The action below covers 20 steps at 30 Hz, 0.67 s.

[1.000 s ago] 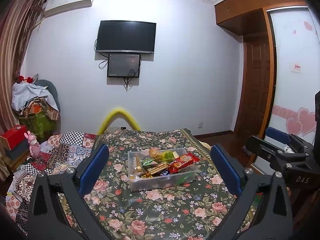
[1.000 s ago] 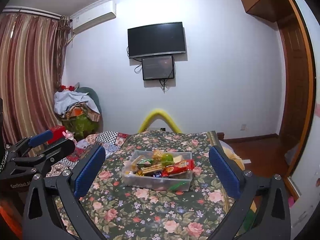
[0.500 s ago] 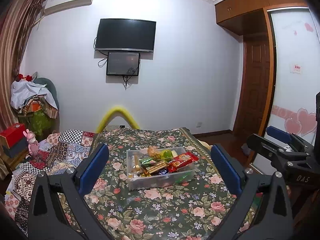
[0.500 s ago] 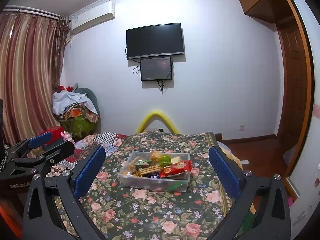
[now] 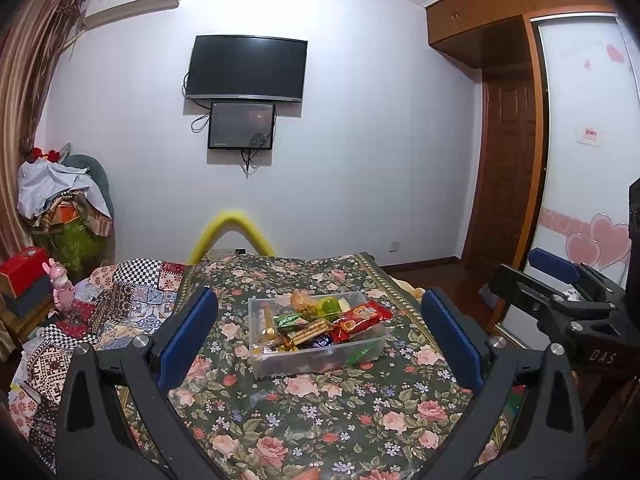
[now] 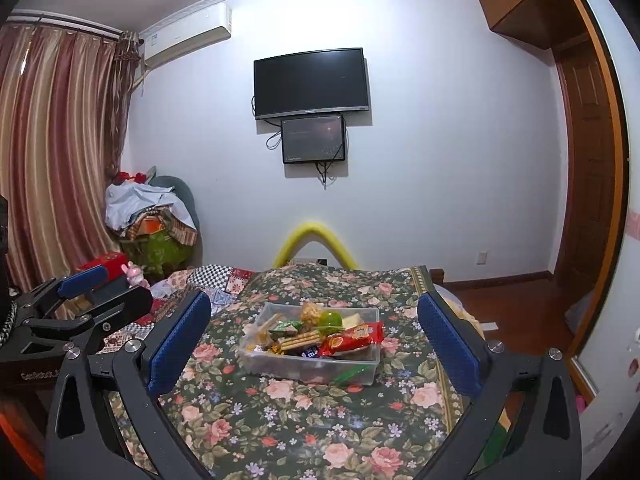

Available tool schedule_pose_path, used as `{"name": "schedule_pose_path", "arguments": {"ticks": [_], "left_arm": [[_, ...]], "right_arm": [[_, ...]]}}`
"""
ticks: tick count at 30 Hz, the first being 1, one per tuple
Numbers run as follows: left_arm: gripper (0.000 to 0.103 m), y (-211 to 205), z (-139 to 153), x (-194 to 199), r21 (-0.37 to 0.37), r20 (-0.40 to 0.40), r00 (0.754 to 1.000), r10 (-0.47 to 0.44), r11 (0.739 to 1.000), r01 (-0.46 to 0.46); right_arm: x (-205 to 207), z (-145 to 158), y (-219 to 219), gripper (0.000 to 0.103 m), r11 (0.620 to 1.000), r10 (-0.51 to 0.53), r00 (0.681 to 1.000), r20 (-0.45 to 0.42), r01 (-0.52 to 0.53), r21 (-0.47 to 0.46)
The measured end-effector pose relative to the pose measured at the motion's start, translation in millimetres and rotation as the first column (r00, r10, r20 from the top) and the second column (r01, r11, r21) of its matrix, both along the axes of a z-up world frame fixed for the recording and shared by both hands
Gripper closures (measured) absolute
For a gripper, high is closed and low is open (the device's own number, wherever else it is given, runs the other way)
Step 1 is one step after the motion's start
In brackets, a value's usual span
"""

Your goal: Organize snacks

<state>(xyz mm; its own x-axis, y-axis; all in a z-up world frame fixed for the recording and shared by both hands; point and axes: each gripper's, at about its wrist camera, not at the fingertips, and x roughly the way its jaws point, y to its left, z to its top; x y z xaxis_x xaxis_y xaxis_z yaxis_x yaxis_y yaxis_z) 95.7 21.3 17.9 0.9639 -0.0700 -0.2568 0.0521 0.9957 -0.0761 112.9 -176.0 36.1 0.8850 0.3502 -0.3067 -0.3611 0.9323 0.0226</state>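
A clear plastic bin [image 5: 316, 356] [image 6: 308, 366] full of snacks sits on a floral tablecloth [image 5: 320, 412] [image 6: 304, 416]. On top lie a red packet [image 5: 360, 317] [image 6: 352, 338], a green ball [image 5: 330, 306] [image 6: 331, 318], a biscuit stick pack [image 5: 310, 330] [image 6: 301, 339] and several small wrapped sweets. My left gripper [image 5: 318, 336] is open and empty, held back from the bin. My right gripper [image 6: 314, 338] is also open and empty, a similar distance short of it. Each gripper shows at the edge of the other's view.
A patchwork cloth [image 5: 120, 300] covers the surface to the left of the table. A yellow foam arch [image 5: 230, 232] stands behind it. A pile of clothes [image 5: 60, 196], a red box [image 5: 22, 270] and a pink toy [image 5: 60, 288] are at left. A wooden door [image 5: 508, 176] is at right.
Both grippers have drifted slightly; the bin sits a little lower and nearer in both views. Both stay open and empty.
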Motion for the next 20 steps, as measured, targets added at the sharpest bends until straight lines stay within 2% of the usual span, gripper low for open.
{"name": "schedule_pose_path", "arguments": {"ticks": [20], "left_arm": [[0.000,-1.6,-3.1,3.1,0.008,-0.022,0.999,-0.026,1.000,0.026]], "right_arm": [[4.9,-5.6,1.0,0.000,1.000,-0.009,1.000,-0.011,0.009,-0.002]]}}
